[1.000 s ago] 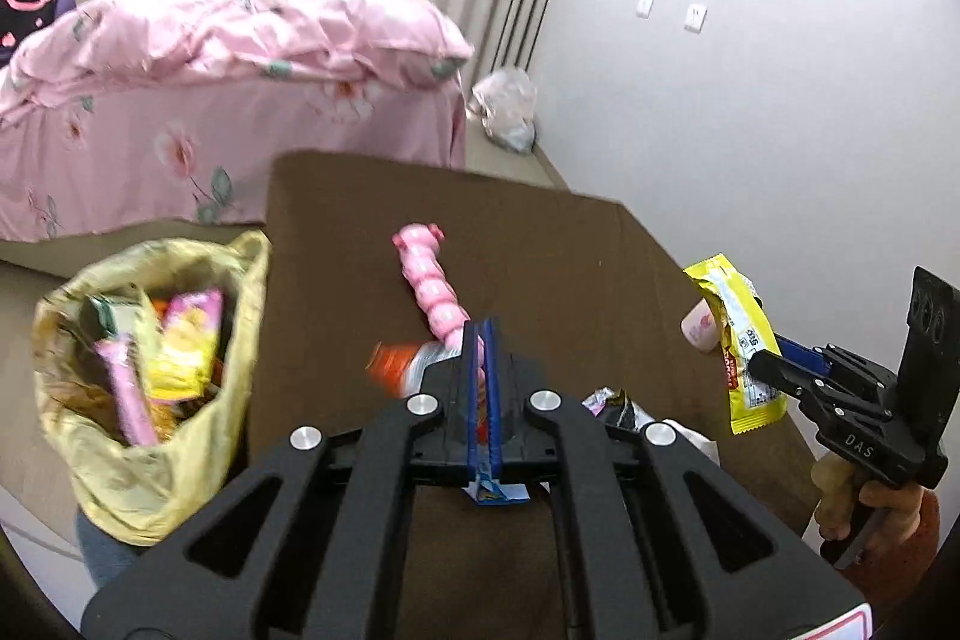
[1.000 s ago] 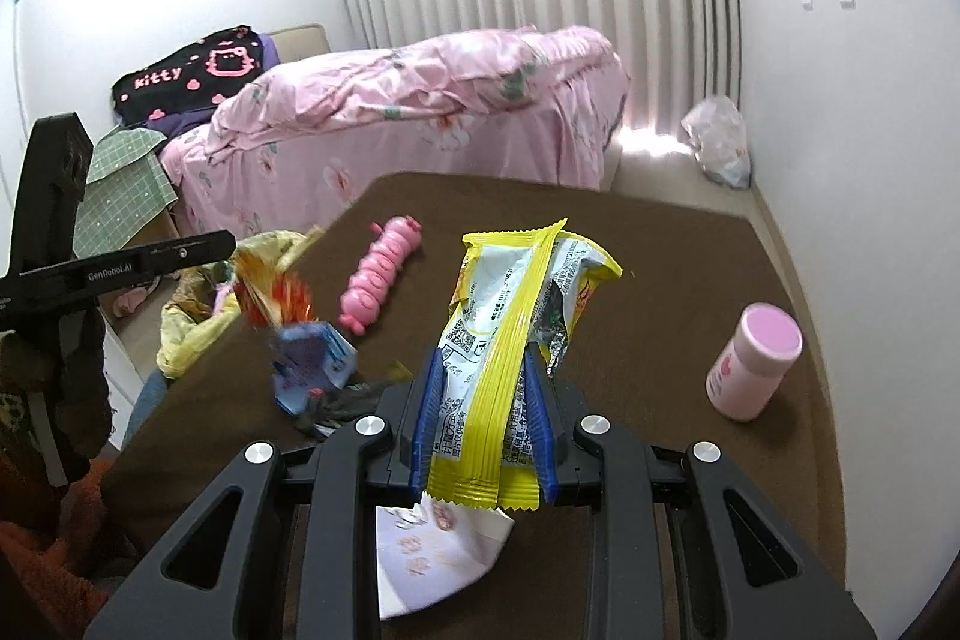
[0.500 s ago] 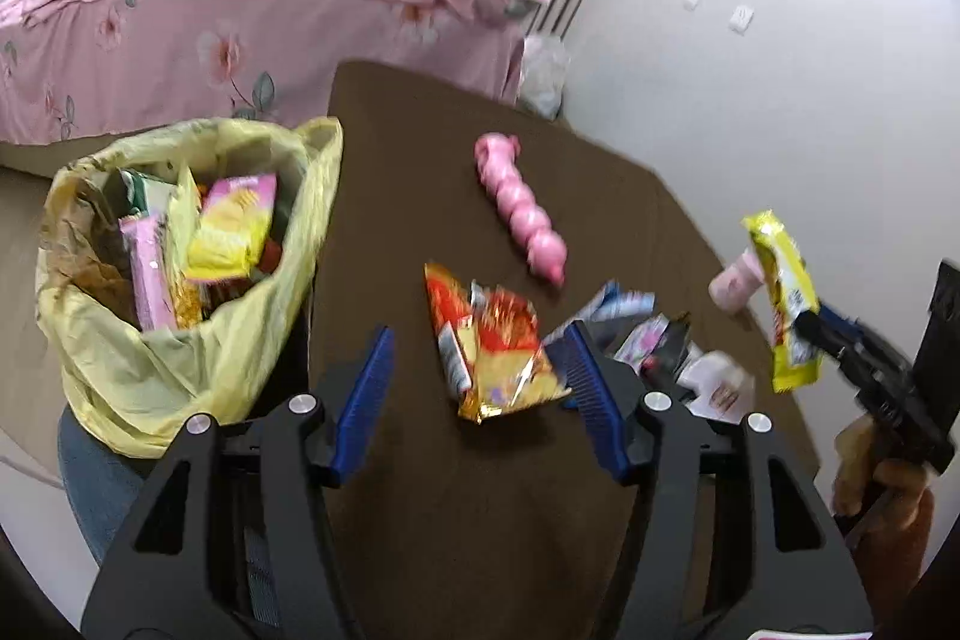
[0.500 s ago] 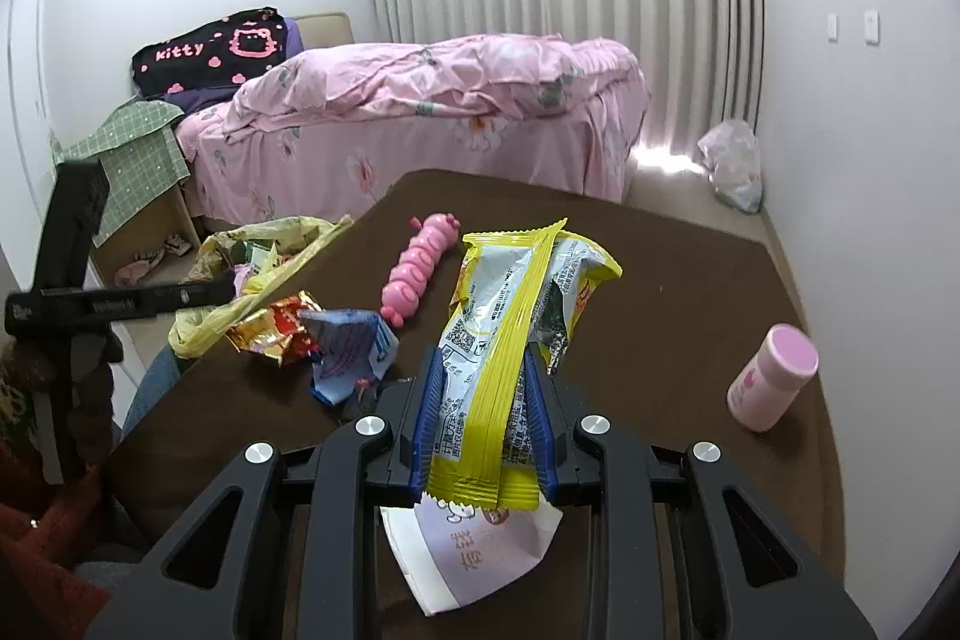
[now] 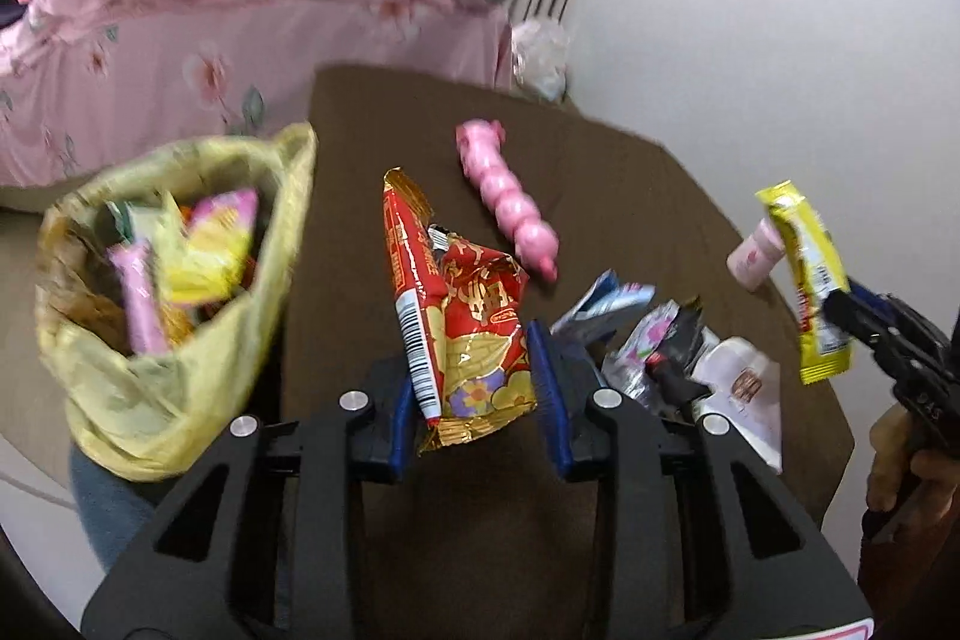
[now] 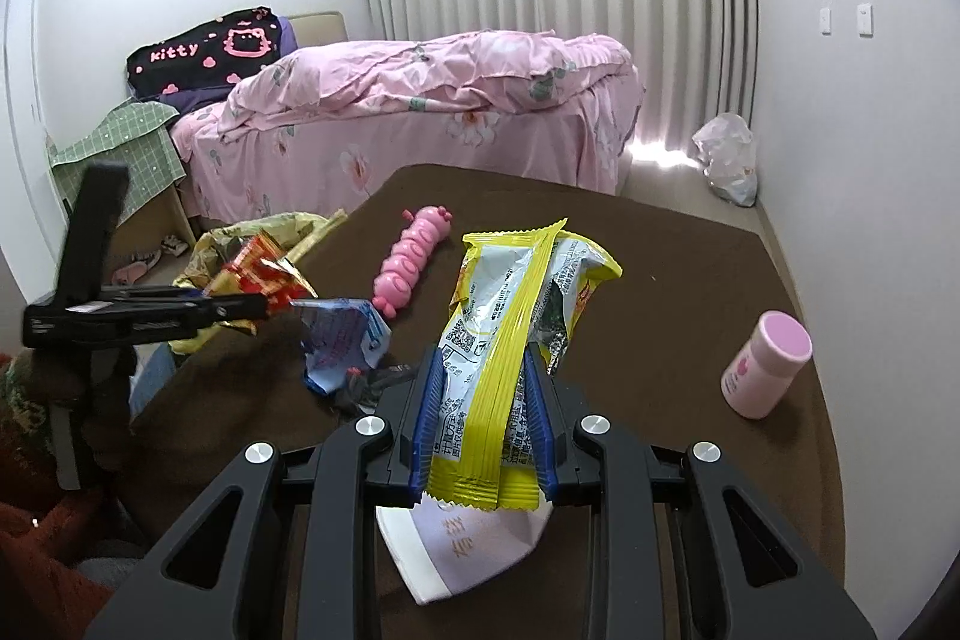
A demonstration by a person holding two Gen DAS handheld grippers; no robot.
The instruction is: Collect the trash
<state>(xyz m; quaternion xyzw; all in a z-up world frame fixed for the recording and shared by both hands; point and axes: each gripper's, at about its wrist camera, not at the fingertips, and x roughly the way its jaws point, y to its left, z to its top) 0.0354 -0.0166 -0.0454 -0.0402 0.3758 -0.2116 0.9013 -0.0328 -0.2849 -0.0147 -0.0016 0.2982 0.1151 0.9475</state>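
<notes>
Closing jaws, red wrapper between (bag leftward)

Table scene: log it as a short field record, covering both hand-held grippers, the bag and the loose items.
left hand-held gripper: jaws closing around red snack wrapper
right hand-held gripper: shut on yellow snack wrapper
trash bag: yellow, open, at the table's left edge, wrappers inside
brown table: pink caterpillar toy, pink bottle upright, blue wrapper, white paper packet
</notes>
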